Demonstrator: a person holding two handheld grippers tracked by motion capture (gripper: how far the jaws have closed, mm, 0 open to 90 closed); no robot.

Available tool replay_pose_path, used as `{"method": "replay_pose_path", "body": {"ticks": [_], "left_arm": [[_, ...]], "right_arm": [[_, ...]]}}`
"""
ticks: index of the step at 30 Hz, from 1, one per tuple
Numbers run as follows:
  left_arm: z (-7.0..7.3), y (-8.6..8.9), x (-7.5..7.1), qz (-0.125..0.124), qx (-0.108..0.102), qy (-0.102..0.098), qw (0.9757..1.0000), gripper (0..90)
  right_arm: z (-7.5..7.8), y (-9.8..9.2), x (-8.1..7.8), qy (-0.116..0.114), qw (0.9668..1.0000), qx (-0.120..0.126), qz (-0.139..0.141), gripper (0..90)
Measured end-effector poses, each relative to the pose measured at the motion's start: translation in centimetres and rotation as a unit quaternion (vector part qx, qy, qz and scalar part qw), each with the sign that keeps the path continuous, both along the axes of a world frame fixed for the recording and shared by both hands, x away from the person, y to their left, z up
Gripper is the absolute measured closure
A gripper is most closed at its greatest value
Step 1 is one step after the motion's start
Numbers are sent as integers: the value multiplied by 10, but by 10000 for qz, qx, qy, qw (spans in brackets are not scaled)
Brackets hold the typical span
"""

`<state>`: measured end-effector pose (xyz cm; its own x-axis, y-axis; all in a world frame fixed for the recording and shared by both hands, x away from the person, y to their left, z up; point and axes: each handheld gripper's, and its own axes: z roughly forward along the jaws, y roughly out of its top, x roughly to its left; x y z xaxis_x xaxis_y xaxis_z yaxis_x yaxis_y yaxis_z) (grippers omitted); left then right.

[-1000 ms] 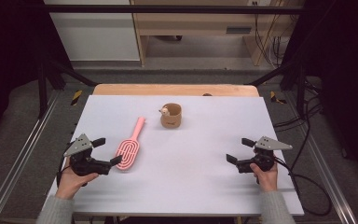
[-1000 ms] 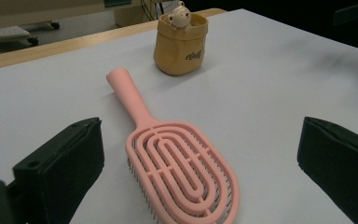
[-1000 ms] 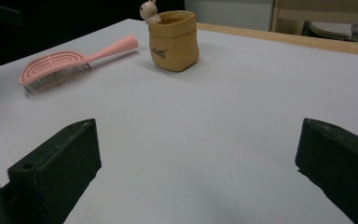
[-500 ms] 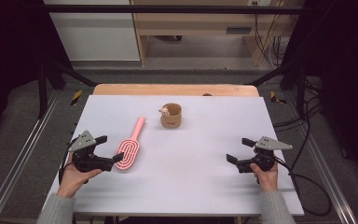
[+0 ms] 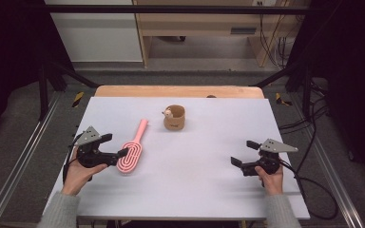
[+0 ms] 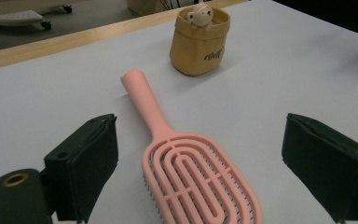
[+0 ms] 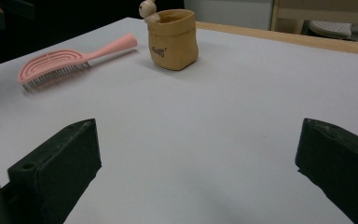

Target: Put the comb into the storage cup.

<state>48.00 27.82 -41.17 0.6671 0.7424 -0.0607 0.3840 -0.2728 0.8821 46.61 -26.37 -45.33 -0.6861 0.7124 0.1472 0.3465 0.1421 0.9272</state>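
Brush (image 6: 186, 163) lies flat on the desk (image 5: 199, 190), bristles down, near the left edge, handle angled toward the far edge. Its oval head sits between the jaws of the left gripper (image 5: 116, 146): one jaw each side, pads clear of it, no contact visible. Those jaws have just been closing a little but stand wide, brush head between them, not gripped.

Brush is pink moulded plastic: slotted head with concentric looped ribs, fine dark-tipped bristles under it, smooth round tapered handle.

Beyond the handle tip, toward the far edge at mid-width, stands a tan pouch (image 5: 175, 118), soft, rolled rim, dark lettering, with a small pale figure (image 6: 200, 14) peeking over its rim.

Right gripper (image 5: 245, 153) is near the right edge, well apart from the brush, jaws wide, nothing between them.

Desk surface is matte pale grey, wood strip along the far edge.
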Motion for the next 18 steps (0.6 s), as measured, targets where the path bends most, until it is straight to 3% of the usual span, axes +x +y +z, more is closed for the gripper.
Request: {"method": "replay_pose_path", "body": {"ticks": [11, 18], "left_arm": [[0, -4, 9, 139, 71, -30, 9999, 247], [2, -5, 17, 291, 76, 70, 9995, 374]], "right_arm": [[0, 0, 0, 2, 10000, -17, -2, 3], [0, 0, 0, 6, 10000, -17, 1, 3]]}}
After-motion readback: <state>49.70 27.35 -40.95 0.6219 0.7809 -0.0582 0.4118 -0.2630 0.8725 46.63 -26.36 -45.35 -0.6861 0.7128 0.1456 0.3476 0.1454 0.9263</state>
